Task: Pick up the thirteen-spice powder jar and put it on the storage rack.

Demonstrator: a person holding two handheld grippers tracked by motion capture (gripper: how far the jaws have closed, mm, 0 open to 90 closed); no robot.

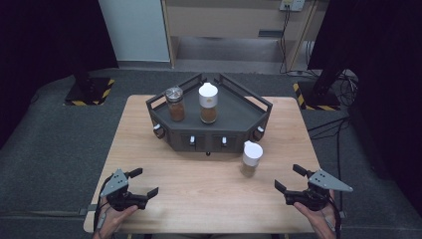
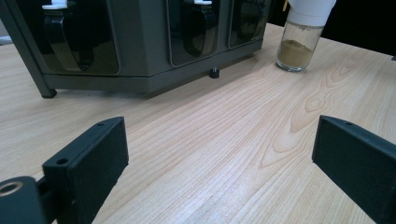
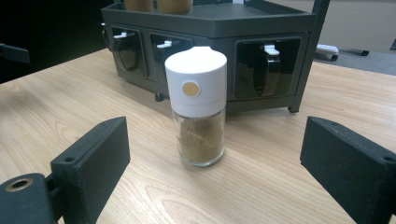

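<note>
A glass spice jar with a white cap [image 1: 252, 158] [image 3: 198, 105] [image 2: 302, 35] stands upright on the wooden table [image 1: 199, 184], just in front of the dark spice rack [image 1: 211, 122] [image 3: 219, 28] [image 2: 140, 42]. On the rack's top shelf stand a jar with a metal lid [image 1: 175, 103] and a second white-capped jar [image 1: 208, 102]. My right gripper [image 1: 290, 178] [image 3: 212, 158] is open near the table's front right, jaws wide, pointing at the loose jar a short way off. My left gripper [image 1: 144, 182] [image 2: 219, 158] is open at the front left with nothing between its jaws.
The rack's front carries several small drawers with white tabs [image 1: 192, 141]. Beyond the table lie grey floor mats, stand bases with yellow-black tape [image 1: 89, 92] and cables [image 1: 343, 79]. Bare tabletop lies between the two grippers.
</note>
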